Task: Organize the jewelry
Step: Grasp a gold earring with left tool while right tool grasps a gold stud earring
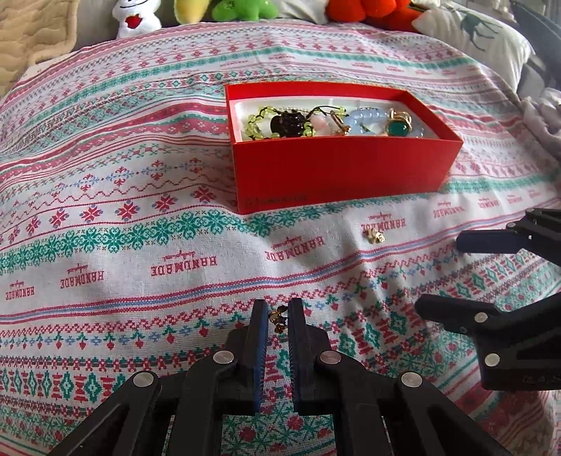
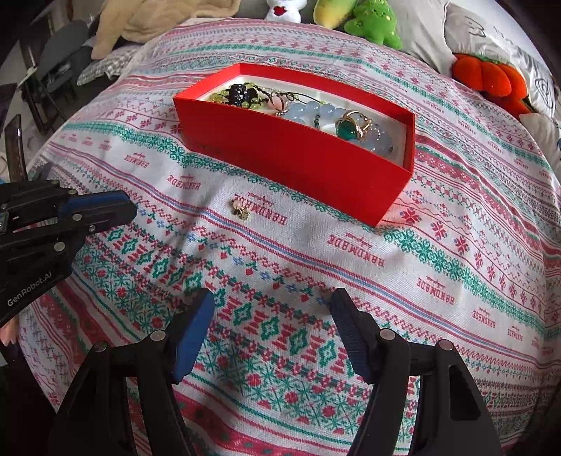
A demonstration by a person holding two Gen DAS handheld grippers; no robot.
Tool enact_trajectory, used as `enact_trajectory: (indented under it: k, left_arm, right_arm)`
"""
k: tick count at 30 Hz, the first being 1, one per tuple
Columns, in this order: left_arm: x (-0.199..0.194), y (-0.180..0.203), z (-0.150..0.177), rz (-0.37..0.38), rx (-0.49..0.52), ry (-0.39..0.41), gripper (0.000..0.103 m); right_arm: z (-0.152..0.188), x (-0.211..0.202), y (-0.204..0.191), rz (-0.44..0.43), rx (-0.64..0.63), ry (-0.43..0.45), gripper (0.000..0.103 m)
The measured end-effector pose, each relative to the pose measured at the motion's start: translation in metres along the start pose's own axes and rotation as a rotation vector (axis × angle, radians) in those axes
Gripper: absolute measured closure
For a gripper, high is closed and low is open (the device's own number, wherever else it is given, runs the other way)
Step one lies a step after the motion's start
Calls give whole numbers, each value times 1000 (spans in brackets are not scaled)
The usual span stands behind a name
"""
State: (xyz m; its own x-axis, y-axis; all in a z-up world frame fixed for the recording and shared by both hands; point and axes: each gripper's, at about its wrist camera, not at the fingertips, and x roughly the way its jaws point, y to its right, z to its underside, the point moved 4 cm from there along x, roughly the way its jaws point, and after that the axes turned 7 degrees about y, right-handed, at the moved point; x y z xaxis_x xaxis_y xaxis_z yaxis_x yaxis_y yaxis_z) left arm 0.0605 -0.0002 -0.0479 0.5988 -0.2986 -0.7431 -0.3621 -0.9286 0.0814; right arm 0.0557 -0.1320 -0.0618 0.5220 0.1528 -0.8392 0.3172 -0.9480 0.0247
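My left gripper is shut on a small gold earring, pinched at the fingertips just above the patterned cloth. A second gold earring lies loose on the cloth in front of the red box. In the box are a green bead bracelet, a dark pendant, a pale blue bead bracelet and a green-stone ring. My right gripper stands open and empty, right of the left gripper and near the loose earring.
Plush toys line the far edge: a white one, a green one and an orange one. Pillows lie at the back right and a beige blanket at the back left. The cloth lies in soft folds.
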Motion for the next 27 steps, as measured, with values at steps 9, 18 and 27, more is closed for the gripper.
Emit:
enact_trajectory:
  k: [9, 18, 27]
  left_arm:
    - [1, -9, 0, -14, -30, -17, 97]
    - [1, -13, 1, -19, -42, -23, 97]
    - [5, -16, 1, -17, -47, -37, 97]
  right_arm:
    - [-28, 21, -3, 2, 78, 12, 32]
    - [-42, 34, -11, 2, 78, 9, 45]
    - [-48, 37, -11, -19, 93, 6, 74]
